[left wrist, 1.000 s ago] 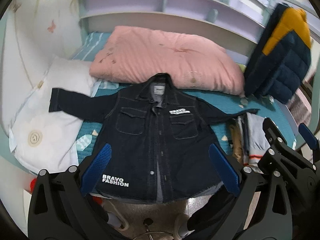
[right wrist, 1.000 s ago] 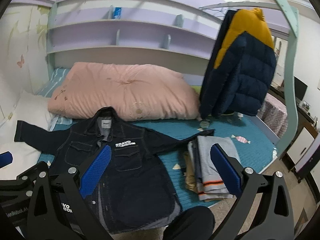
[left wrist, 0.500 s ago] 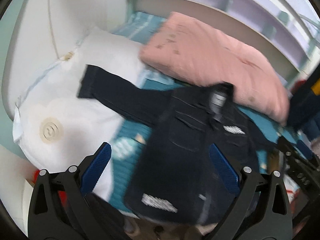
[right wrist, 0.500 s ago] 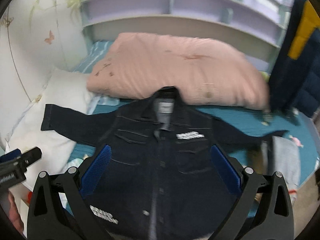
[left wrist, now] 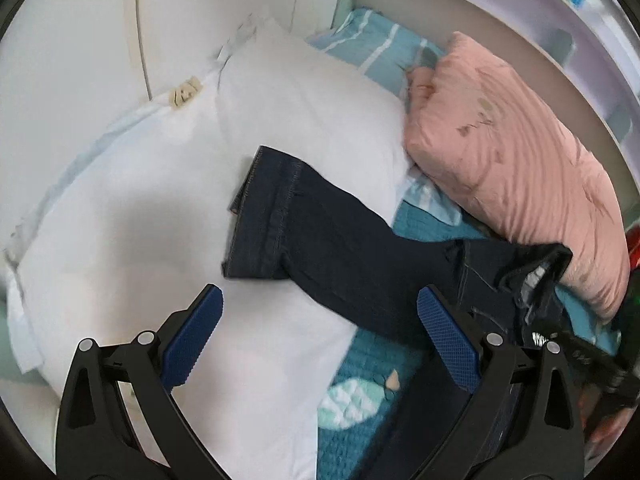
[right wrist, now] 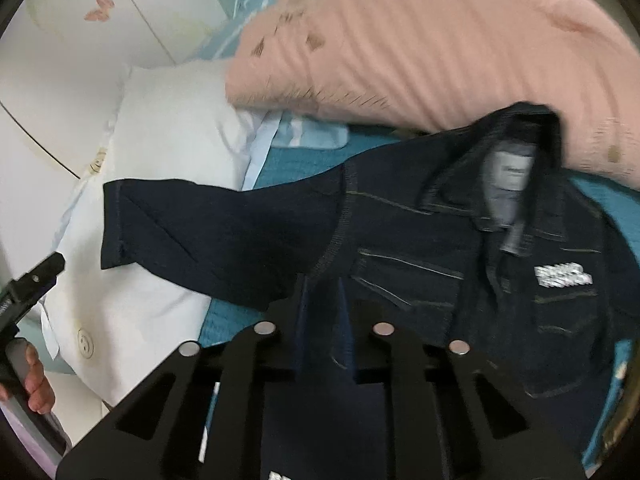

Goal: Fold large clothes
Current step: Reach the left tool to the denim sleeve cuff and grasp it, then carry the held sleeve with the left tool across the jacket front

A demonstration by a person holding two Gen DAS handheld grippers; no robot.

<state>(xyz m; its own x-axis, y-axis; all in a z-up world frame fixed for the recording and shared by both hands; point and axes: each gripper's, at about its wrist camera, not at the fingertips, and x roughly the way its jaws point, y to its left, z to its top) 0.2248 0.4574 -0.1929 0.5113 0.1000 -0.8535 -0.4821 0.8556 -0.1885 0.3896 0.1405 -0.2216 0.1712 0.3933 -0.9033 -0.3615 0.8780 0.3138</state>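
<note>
A dark denim jacket (right wrist: 460,264) lies front up on the teal bedspread, collar toward the pink pillow. Its left sleeve (left wrist: 304,232) stretches out over a white pillow (left wrist: 160,208). My left gripper (left wrist: 316,340) is open and hovers just short of the sleeve cuff, holding nothing. My right gripper (right wrist: 324,308) has its blue pads close together over the jacket near the armpit and chest pocket; whether fabric is pinched between them is not clear. The left gripper's tip also shows in the right wrist view (right wrist: 36,276), beside the cuff.
A large pink pillow (left wrist: 520,168) lies at the back against the shelf unit. The white wall (left wrist: 80,40) bounds the left side. The teal bedspread (left wrist: 360,392) shows between pillow and jacket.
Both grippers have moved left and closer to the bed. The left one now faces the sleeve cuff on the white pillow. The right gripper's pads have closed together over the jacket.
</note>
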